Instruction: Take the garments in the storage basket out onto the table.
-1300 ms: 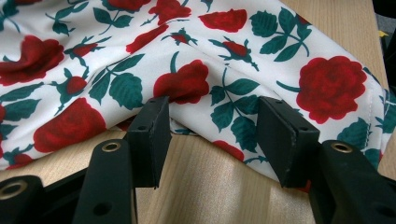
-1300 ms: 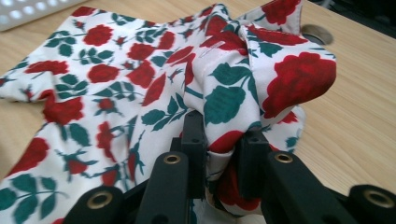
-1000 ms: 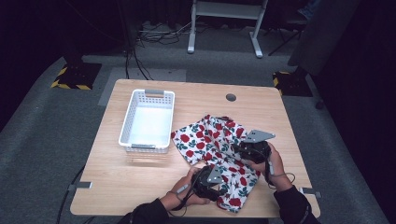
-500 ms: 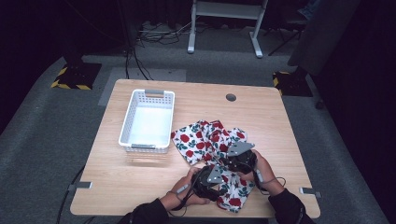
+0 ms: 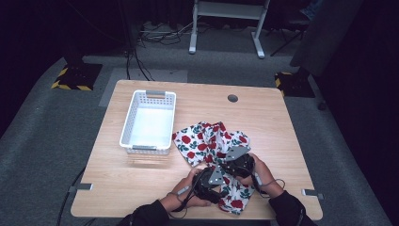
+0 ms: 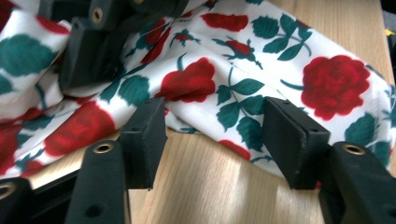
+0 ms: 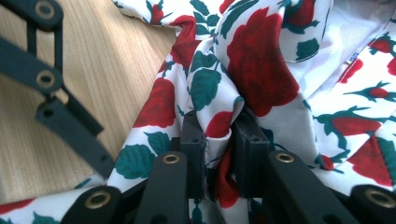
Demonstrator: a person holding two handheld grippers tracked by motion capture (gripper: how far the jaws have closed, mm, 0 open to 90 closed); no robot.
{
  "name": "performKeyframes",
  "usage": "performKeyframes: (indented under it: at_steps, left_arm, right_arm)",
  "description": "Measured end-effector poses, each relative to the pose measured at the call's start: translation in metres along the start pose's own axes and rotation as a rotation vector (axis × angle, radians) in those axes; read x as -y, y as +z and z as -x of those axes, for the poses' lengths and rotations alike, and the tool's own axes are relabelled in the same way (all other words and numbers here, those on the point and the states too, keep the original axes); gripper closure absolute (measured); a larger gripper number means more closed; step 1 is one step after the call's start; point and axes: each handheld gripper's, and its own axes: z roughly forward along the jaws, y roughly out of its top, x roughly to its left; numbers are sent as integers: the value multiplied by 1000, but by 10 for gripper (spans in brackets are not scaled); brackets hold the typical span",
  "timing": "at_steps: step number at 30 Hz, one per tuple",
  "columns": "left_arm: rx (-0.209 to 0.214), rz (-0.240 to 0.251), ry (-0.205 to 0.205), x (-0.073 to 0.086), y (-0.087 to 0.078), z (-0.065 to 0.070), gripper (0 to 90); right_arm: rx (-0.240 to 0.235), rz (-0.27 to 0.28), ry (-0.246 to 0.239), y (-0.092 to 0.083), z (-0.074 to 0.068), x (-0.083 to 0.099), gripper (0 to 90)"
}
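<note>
At the bottom edge of the high view two dark sleeves come in, and the hands rest on the near part of a pale wooden surface (image 5: 141, 188) with rounded corners. The left tool (image 5: 207, 184), low and centre in that view, lies on the boards with its jaws standing apart; they have just been opening, and in the left gripper view the edge of the rose-print cloth (image 6: 261, 70) lies loose in the gap between them, with neither pad pressing on it. Just to its upper right, the right tool (image 5: 235, 164) has its jaws drawn close together, pinching a bunched fold of the cloth, as the right gripper view shows at lower centre. The cloth is white, printed with red roses and green leaves; it lies crumpled in the lower right-centre of the surface, spread from under the tools up toward the middle. Just left of it, apart from the cloth, stands a white slatted basket (image 5: 127, 136) with nothing in it. Farther up, near the far edge, a round grey cable hole (image 5: 232, 98) sits in the boards. Beyond the surface grey carpet runs to a dark room, where yellow-and-black striped floor plates (image 5: 75, 77) lie at upper left and upper right, cables trail, and a white metal frame (image 5: 226, 23) stands at top centre.
</note>
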Motion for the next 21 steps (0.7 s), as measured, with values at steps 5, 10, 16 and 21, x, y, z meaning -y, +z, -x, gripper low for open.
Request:
performKeyframes:
  at_steps: [5,10,16,21]
  left_arm:
    - [-51,39,3,-2,-24,-10,395]
    - [-146,66,-36,2,-42,-29,403]
    - [-208,53,-74,8,-36,-43,426]
    - [-229,21,-80,12,-31,-48,443]
  right_arm:
    - [-16,12,-8,-5,-2,-2,677]
    - [-35,43,9,-16,-4,-2,570]
    - [-58,77,-13,-33,-10,-4,497]
    - [-64,97,2,-45,-12,-1,458]
